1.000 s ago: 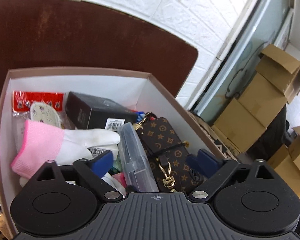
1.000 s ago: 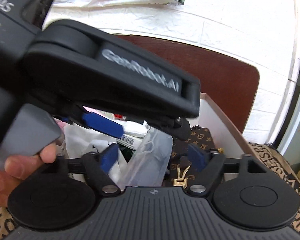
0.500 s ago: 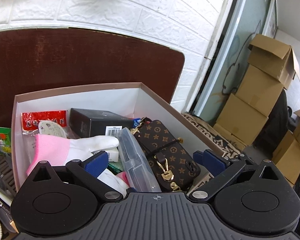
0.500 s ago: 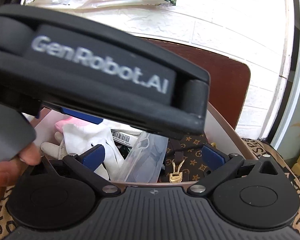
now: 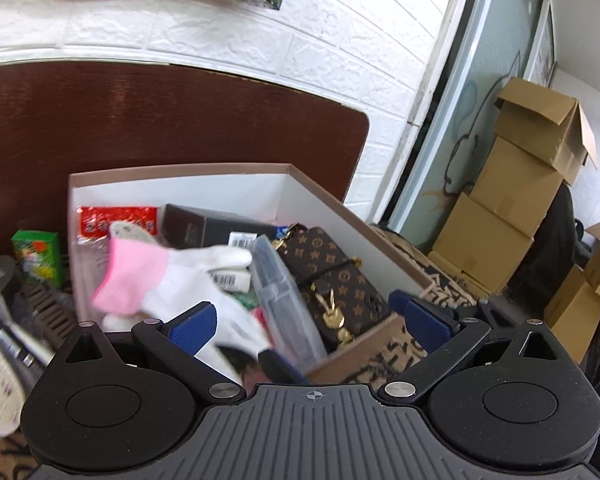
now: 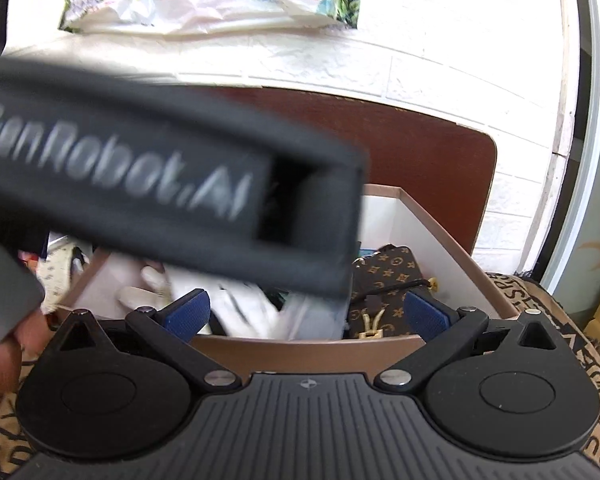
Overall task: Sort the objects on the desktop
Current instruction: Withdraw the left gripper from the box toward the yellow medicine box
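A cardboard box (image 5: 180, 170) with white inner walls holds a pink-and-white glove (image 5: 168, 276), a clear plastic case (image 5: 284, 300), a brown monogram purse (image 5: 332, 276), a black carton (image 5: 208, 226) and a red packet (image 5: 116, 218). My left gripper (image 5: 308, 322) hangs open above the box's near edge with nothing between its blue pads. In the right wrist view my right gripper (image 6: 305, 314) stands wide open and empty just short of the box's front wall (image 6: 300, 346). The left gripper's blurred black body (image 6: 140, 184) crosses that view and hides much of the box. The purse (image 6: 392, 284) shows at its right.
A green packet (image 5: 36, 252) and a dark ribbed item (image 5: 48, 312) lie left of the box. A brown board (image 5: 180, 120) stands behind it against white brick. Stacked cartons (image 5: 516, 208) rise at the right. Patterned cloth (image 5: 400, 356) covers the surface. A hand (image 6: 0, 360) grips the left gripper's handle.
My left gripper has drawn back from the box, which now looks smaller and farther. The right gripper's jaws have spread wider. In the right view the left gripper's body has slid left.
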`<state>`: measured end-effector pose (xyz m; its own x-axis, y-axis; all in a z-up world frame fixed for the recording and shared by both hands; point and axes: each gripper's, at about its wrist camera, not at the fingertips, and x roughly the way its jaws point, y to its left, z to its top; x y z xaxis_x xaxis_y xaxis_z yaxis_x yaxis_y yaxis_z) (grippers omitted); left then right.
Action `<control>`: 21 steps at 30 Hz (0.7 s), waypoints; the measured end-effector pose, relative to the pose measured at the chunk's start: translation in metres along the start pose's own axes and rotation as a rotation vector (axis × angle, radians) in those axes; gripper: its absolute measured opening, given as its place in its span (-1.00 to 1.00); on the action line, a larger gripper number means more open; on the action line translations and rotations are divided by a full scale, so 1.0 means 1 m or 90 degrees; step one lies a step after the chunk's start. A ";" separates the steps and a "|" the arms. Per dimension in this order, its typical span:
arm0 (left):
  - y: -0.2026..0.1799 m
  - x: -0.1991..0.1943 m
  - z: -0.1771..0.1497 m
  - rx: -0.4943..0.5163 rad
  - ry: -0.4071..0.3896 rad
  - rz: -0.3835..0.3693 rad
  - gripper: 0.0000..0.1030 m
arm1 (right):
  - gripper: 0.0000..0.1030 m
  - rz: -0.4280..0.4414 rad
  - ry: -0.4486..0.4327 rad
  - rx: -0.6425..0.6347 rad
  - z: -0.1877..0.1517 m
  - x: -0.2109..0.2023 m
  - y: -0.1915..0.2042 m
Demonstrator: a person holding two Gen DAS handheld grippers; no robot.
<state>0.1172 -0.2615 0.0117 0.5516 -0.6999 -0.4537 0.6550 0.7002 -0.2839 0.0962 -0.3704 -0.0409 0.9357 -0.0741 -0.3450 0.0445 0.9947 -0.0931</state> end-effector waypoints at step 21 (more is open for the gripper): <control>0.030 -0.109 -0.076 -0.069 -0.062 0.064 1.00 | 1.00 0.108 -0.005 -0.030 -0.023 -0.065 0.103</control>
<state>0.0378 -0.1532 -0.0111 0.6629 -0.6320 -0.4014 0.5374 0.7749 -0.3327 0.0321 -0.2652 -0.0499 0.9309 0.0957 -0.3524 -0.1310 0.9883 -0.0776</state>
